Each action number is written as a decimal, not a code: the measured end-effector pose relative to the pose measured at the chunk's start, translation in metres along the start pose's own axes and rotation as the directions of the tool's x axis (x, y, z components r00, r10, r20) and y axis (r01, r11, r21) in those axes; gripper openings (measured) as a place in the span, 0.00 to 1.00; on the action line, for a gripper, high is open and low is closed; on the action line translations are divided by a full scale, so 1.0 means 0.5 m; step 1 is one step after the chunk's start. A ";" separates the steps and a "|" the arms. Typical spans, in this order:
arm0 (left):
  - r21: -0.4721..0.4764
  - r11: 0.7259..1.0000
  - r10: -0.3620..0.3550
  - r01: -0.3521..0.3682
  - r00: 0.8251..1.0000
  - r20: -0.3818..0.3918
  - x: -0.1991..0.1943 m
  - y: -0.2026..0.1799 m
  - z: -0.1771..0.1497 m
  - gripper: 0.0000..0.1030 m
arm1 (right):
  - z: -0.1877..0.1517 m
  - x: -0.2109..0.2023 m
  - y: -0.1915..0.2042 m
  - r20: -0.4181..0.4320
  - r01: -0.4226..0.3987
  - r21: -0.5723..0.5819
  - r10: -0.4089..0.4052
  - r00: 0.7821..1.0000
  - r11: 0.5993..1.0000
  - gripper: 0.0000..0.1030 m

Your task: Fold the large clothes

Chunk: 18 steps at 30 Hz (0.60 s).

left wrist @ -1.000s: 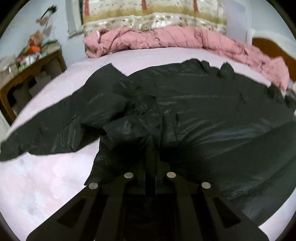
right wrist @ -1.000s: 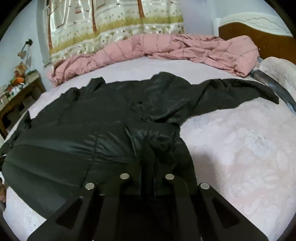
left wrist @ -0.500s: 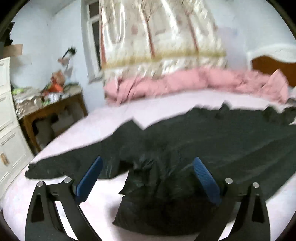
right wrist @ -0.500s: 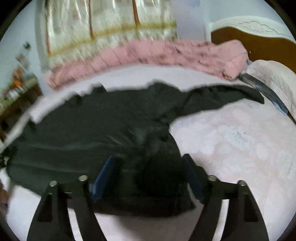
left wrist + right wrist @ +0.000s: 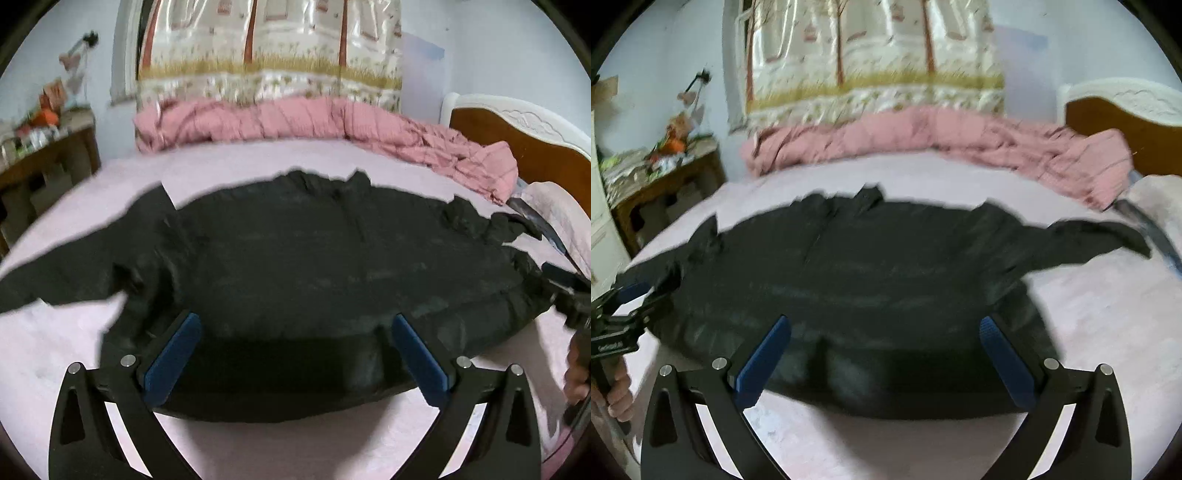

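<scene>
**Both sets of fingers wide, jacket flat on bed, nothing gripped**

Left gripper (image 5: 293,356): fingers spread wide, empty. Black jacket (image 5: 314,258) lies on the bed (image 5: 258,166) straight ahead of them, near hem just past the tips and partly between them. Left sleeve (image 5: 62,273) runs out well left of my fingers, cuff out of frame.

Right gripper (image 5: 884,356): also spread wide, empty. Same hem just ahead of the tips. Right sleeve (image 5: 1089,243) trails off to the right, ending near the pillow edge. Pink quilt (image 5: 942,136) is bunched far ahead, well apart from the jacket.

Risks, my read:
- Fabric looks slick and puffy. A shallow pinch on the hem likely grabs one layer only, so the fold drags uneven.
- Hem is bunched at the left side near the sleeve root. Folding over it would lock in a lump.
- Sleeves are splayed. Fold the body first and they'll stick out.
- Frames are blurred. Can't tell the exact hem edge, so a grab could close on the bed sheet instead.
</scene>
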<state>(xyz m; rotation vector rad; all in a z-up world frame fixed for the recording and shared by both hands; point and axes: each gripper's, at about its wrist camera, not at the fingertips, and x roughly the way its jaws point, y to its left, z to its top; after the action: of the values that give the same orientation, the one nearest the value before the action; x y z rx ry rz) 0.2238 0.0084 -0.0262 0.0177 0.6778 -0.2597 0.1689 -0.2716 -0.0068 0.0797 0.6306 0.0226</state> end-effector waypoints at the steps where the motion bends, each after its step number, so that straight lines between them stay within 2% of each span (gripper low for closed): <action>1: 0.000 1.000 0.003 -0.003 1.000 -0.017 0.015 0.000 -0.005 1.00 | -0.008 0.017 0.008 -0.022 0.004 -0.007 -0.004 1.000 1.000 1.00; 6: 0.015 0.997 0.072 -0.071 0.993 -0.094 0.070 -0.007 -0.030 1.00 | -0.048 0.092 0.034 -0.096 0.087 -0.069 -0.093 0.991 0.994 1.00; 12: 0.061 0.991 0.125 -0.119 0.985 -0.116 0.091 -0.024 -0.047 1.00 | -0.066 0.126 0.017 -0.145 0.109 -0.053 -0.116 0.983 0.993 1.00; 18: 0.075 0.987 0.149 -0.142 0.984 -0.099 0.090 -0.031 -0.053 1.00 | -0.071 0.134 0.018 -0.144 0.128 -0.076 -0.138 0.980 0.989 1.00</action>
<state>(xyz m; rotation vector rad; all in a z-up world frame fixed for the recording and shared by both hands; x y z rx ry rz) 0.2373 -0.0143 -0.0737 0.1464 0.7678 -0.1412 0.2023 -0.2570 -0.0740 -0.0286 0.7833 -0.0805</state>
